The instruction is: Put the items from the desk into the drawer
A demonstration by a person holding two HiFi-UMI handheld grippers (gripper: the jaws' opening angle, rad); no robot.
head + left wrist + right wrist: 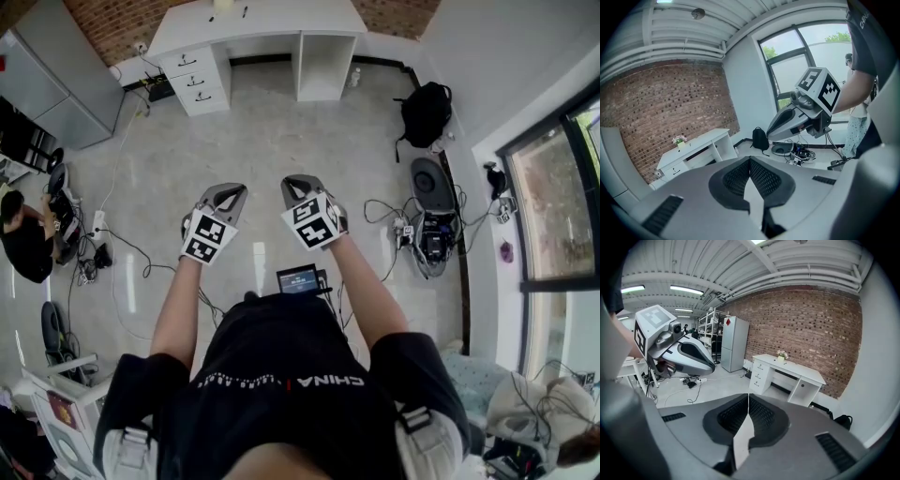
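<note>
Head view: white letters on the person's black shirt (281,375) read CHINA. Just ahead, the left grey two-jaw tool (228,194) and the right grey two-jaw tool (298,185) are held side by side, each with its jaws closed tip to tip on nothing. The white table (272,21) stands straight ahead, well apart across the pale floor (262,141), with its long side running left to right. Its shut drawer stack (194,75) is at the left end, probably nearer the left tool. On top rest a small pot of flowers (781,354) and small dark items (246,11), too small to identify.
</note>
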